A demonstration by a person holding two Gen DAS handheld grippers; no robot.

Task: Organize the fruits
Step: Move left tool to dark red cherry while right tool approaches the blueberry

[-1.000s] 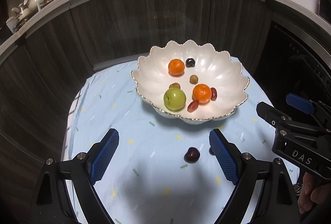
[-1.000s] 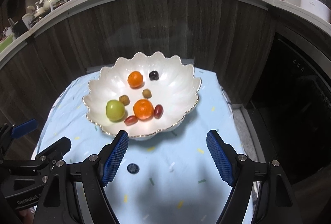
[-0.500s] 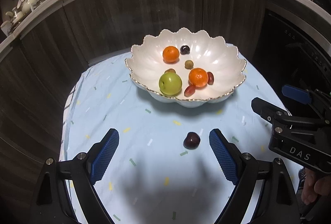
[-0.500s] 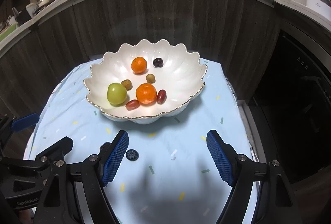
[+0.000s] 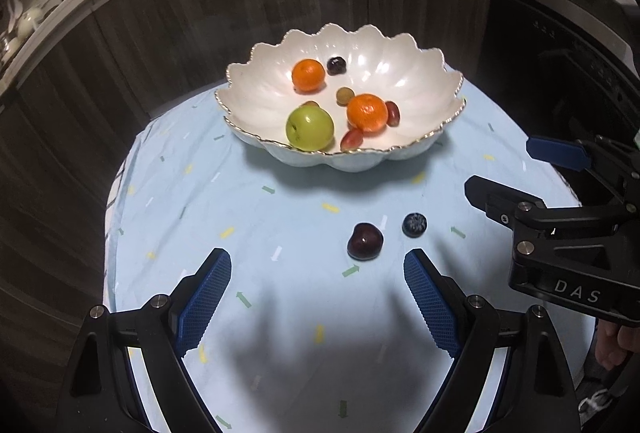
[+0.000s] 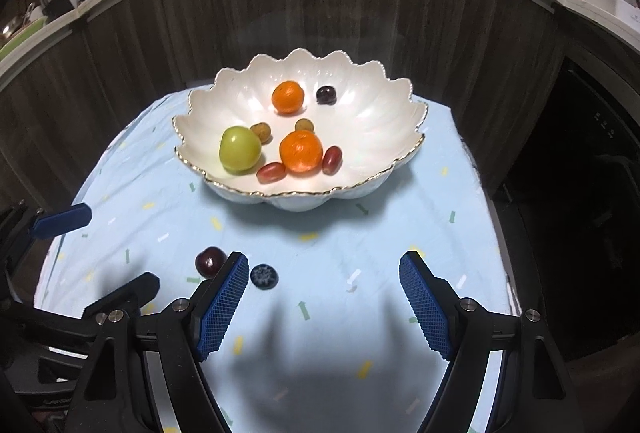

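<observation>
Spread over the bench [image 5: 168, 217]: a pale blue cloth with small coloured flecks. Toward the far side, a white scalloped ceramic bowl with a gold rim [image 5: 416, 81] [image 6: 384, 101], holding a round green apple [image 5: 309, 128] [image 6: 239, 149], two orange mandarins [image 5: 308, 74] [image 6: 301, 152], two red oval grapes [image 5: 352, 139] [image 6: 271, 172], a dark purple round grape [image 5: 336, 65] [image 6: 326, 95] and two small brownish round fruits [image 5: 344, 95] [image 6: 261, 131]. Nearer, loose on the cloth and clear of the bowl: a dark red round cherry [image 5: 365, 241] [image 6: 209, 261] and, just beside it, a dark blue blueberry [image 5: 414, 224] [image 6: 264, 276]. Left hand-held gripper [image 5: 318, 299] tilted down over the cloth, blue pads wide apart, gripping nothing; cherry just beyond the tips, closer to the right-hand pad. Right hand-held gripper [image 6: 322, 299] likewise spread wide and empty; blueberry just inside its left pad, cherry partly hidden behind that pad. Behind the bench, dark wood-grain cabinet fronts [image 6: 320, 13] under a pale worktop.
</observation>
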